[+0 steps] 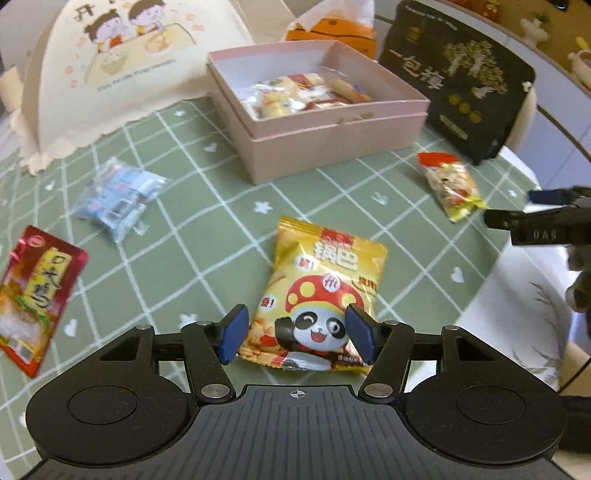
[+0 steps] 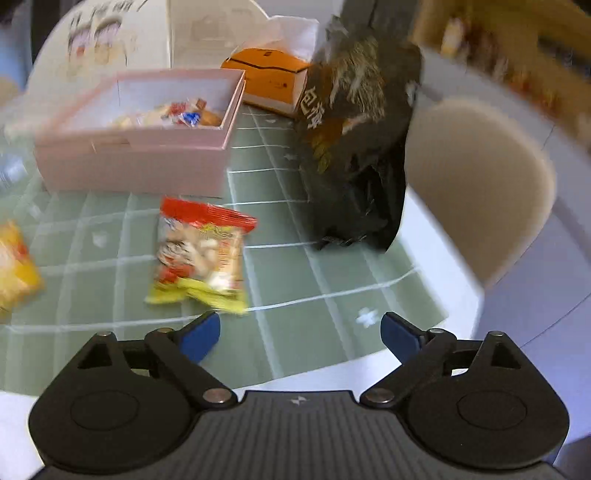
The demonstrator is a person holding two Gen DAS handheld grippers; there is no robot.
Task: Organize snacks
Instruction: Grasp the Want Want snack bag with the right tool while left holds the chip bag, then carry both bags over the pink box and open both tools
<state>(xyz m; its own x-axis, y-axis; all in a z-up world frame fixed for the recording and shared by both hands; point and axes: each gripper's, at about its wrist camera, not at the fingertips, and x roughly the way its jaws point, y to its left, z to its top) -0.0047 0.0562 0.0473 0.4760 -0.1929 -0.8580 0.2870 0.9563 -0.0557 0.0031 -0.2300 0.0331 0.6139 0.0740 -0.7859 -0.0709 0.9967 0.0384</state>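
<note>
Round table (image 1: 532, 306), white top showing at the near rim, spread with a green cloth (image 1: 207, 236) gridded in white lines and small white motifs. Beige chair (image 2: 476, 184) with a rounded back pulled up just beside the table's far right edge. Floor (image 2: 546, 295) beyond it pale, grey-lavender. Cream dome cover (image 1: 122, 66) printed with cartoon children stands at the back left of the table. Orange tissue box (image 1: 332, 33) behind, tissue sticking up. Shelf (image 1: 546, 29) with small ornaments at far right, blurred. Light soft and even.
</note>
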